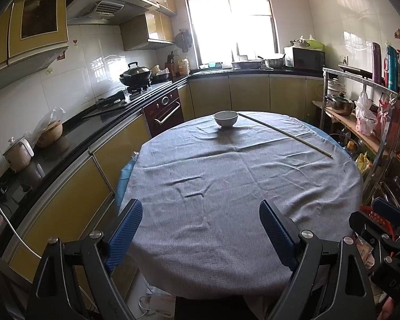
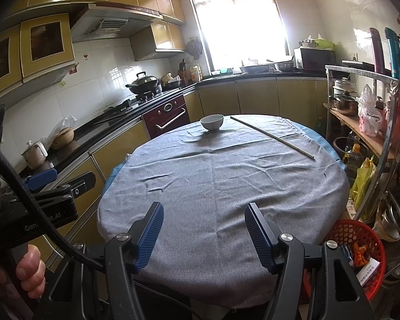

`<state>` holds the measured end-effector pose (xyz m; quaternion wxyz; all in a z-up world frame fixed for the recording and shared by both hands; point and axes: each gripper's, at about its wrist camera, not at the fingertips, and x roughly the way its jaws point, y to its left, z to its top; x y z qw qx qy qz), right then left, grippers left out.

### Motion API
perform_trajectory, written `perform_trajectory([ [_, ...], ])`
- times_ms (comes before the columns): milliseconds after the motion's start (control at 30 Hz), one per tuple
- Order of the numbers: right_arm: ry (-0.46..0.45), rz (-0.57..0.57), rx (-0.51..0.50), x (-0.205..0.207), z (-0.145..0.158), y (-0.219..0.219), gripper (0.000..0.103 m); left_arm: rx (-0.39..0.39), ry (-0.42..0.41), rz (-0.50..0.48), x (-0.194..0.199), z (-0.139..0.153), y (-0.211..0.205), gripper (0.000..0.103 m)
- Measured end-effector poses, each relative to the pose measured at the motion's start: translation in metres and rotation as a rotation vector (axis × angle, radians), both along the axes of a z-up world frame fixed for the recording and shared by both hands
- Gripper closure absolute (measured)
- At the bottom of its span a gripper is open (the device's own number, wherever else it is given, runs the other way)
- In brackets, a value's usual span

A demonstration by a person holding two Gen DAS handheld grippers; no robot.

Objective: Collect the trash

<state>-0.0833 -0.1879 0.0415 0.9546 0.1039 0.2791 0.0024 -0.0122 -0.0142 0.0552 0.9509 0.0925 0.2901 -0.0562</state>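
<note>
Both the left gripper (image 1: pixel 200 229) and right gripper (image 2: pixel 204 233) have jaws wide apart, holding nothing. The stick (image 2: pixel 272 136) lies far ahead, right. Reaching carelessly could knock the bowl (image 2: pixel 212 122) off the worktop (image 2: pixel 213 186).

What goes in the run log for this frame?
left tool open | right tool open | bowl, stick on table | red basket holds trash

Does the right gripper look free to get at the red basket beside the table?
Probably yes: the right gripper is open and empty, and the red basket sits just to its right, top open, with nothing between them.
</note>
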Motion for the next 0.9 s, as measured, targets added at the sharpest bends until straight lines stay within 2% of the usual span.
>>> perform_trajectory([
  [900, 0.006, 0.003, 0.001, -0.0012, -0.0034, -0.0001, 0.036, 0.0, 0.01, 0.002, 0.0006, -0.0035, 0.0002, 0.013],
])
